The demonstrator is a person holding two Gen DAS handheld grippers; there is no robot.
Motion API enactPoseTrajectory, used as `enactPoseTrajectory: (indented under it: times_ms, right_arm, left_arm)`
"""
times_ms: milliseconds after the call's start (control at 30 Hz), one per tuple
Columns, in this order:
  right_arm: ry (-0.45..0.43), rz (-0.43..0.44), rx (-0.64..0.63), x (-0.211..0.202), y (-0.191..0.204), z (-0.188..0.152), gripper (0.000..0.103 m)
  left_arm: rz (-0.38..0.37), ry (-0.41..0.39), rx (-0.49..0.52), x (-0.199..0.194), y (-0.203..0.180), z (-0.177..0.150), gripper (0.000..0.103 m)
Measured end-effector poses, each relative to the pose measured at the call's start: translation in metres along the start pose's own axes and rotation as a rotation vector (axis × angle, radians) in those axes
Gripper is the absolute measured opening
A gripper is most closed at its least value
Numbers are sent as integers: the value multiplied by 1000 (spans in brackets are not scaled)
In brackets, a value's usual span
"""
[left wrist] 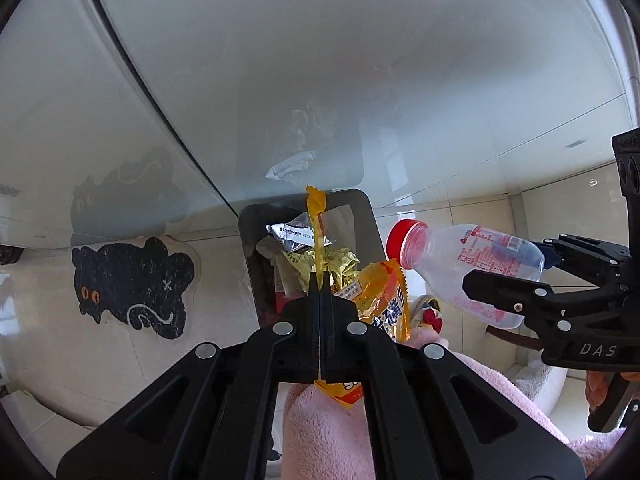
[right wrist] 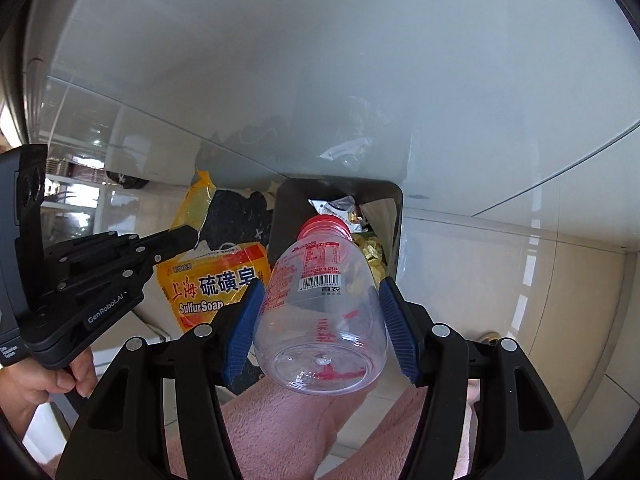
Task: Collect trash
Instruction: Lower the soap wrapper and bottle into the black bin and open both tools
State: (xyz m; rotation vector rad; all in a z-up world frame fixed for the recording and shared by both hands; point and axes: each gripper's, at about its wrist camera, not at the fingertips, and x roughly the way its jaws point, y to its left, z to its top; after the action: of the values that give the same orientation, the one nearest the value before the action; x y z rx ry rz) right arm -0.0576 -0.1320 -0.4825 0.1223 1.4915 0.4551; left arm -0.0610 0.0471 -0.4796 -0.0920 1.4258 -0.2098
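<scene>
Two grippers hang over one dark bin [left wrist: 372, 232], both pointing steeply down.

The left gripper [left wrist: 320, 280] has its jaws pressed fully together on one yellow-orange soap wrapper [left wrist: 384, 300]. A thin strip of the wrapper sticks up past the fingertips, and the printed body hangs to the right of and below the jaws. From the right wrist view the same wrapper [right wrist: 216, 284] reads "Sulfur Soap" and dangles from the left gripper [right wrist: 188, 236], just left of the bin's rim [right wrist: 280, 216].

The right gripper [right wrist: 320, 308] stands partly open, its two blue pads [right wrist: 244, 328] pressing the sides of one clear plastic bottle [right wrist: 320, 320]. The bottle is empty, has one red cap [right wrist: 326, 226], and points cap-first toward the bin, with its base toward the camera. In the left wrist view the bottle [left wrist: 472, 264] lies tilted in the right gripper [left wrist: 504, 280], just right of the bin, with the cap near the rim.

The bin stands on a pale tiled floor [left wrist: 208, 280] against a glossy white cabinet [left wrist: 280, 80]. It already holds crumpled trash: one silver-white packet [left wrist: 296, 234] on top and gold foil wrappers [left wrist: 332, 260] below it; their number cannot be counted.

One black cat-shaped mat [left wrist: 132, 284] lies on the floor left of the bin. Pink fleece sleeves [right wrist: 280, 428] show beneath both grippers, and one hand [right wrist: 40, 380] grips the left handle.
</scene>
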Motion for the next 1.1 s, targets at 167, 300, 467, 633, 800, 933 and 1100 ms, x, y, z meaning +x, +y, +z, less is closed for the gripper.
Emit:
enactPoseTrajectory:
  times_ms: [167,300,467,633,800,933,1100]
  right_arm:
    - [37,-16,19,25,-6,3,60]
    - [56,-19,27,36,-9,6,60]
    - [76,-13,38,46,-9,9,60]
    - [106,20,47,62,-4,14,63]
    - [90,28,34,60,4,14,81]
    - [75,24,46,42,0,9,87]
    - [31,-11,-19,-3,5,-9,92]
  left_arm:
    - [2,50,-7,28,3,9,0]
    - [4,89,-25,36,10,11,5]
    - [-13,114,-24,40,18,8,38]
    - [-13,112,-68,33,32,3,47]
    - [-16,120,-70,24,33,-5,48]
    - [-30,104,-77,7,27,-11,54]
    - [-32,58,-26,-28,3,-18,64]
